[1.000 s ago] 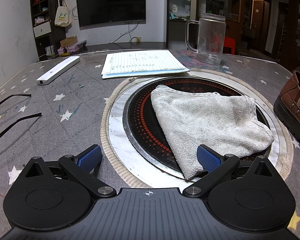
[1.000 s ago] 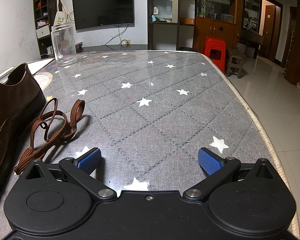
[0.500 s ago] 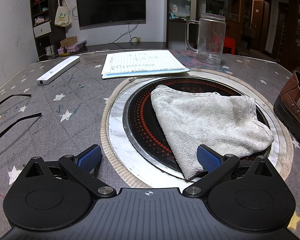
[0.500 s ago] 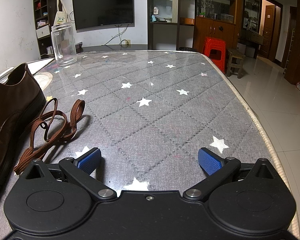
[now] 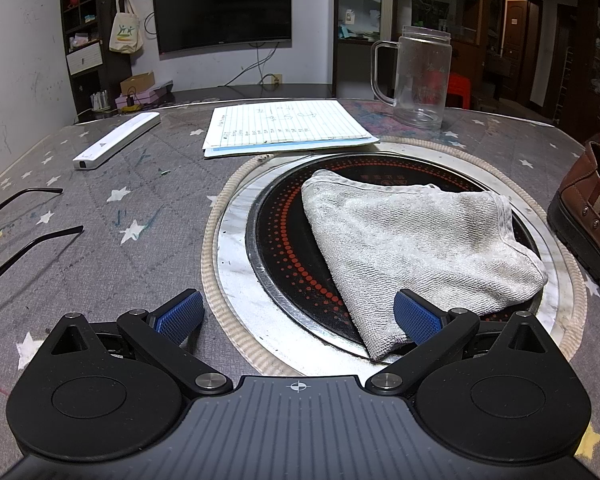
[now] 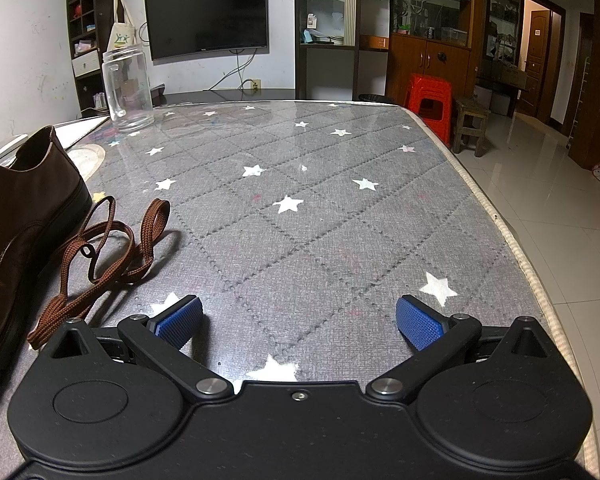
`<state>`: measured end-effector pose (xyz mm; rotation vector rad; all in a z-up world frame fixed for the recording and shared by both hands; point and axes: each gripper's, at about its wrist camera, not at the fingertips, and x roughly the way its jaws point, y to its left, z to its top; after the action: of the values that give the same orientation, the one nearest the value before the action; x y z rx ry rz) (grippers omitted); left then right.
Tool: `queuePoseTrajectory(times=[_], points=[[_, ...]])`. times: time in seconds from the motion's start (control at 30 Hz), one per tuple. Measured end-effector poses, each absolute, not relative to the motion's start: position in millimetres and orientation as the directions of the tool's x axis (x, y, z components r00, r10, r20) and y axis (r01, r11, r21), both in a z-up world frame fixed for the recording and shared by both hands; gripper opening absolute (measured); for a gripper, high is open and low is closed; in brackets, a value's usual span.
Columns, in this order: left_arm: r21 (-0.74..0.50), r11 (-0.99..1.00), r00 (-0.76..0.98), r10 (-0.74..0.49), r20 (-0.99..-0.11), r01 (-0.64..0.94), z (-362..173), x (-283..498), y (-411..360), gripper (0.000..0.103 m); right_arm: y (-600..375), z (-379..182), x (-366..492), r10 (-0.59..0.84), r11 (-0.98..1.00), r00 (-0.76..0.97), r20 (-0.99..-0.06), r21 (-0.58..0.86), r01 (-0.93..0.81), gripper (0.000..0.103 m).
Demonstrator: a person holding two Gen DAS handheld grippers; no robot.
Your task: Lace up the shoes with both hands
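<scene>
A brown leather shoe (image 6: 16, 216) stands at the left edge of the right wrist view; its heel end (image 5: 592, 208) shows at the right edge of the left wrist view. A loose brown shoelace (image 6: 104, 248) lies coiled on the grey star-patterned table beside the shoe, just ahead and left of my right gripper (image 6: 298, 320). That gripper is open with nothing between its blue pads. My left gripper (image 5: 298, 316) is open too, low over the rim of a round hotplate, its right fingertip (image 5: 416, 316) close to a grey towel (image 5: 416, 240).
The towel lies on a black round hotplate (image 5: 284, 240) set in the table. Behind it are lined paper (image 5: 288, 128), a clear mug (image 5: 420, 80) and a white bar (image 5: 116, 146). Spectacle arms (image 5: 24, 208) lie at left. The table's right edge (image 6: 512, 240) drops to a tiled floor.
</scene>
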<state>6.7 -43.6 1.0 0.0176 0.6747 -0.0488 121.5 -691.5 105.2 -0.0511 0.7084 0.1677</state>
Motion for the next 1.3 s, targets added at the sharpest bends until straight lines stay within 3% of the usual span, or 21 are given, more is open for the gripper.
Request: queuePoseTrajectory(times=[1.3], points=[[-0.009,0.999,0.779,-0.047,-0.625,0.053,0.8,6.6,-44.2,0.103,-691.0,103.9,122.2,0.136,0.985,0.747,-0.651,0.011,-0.170,0.103]])
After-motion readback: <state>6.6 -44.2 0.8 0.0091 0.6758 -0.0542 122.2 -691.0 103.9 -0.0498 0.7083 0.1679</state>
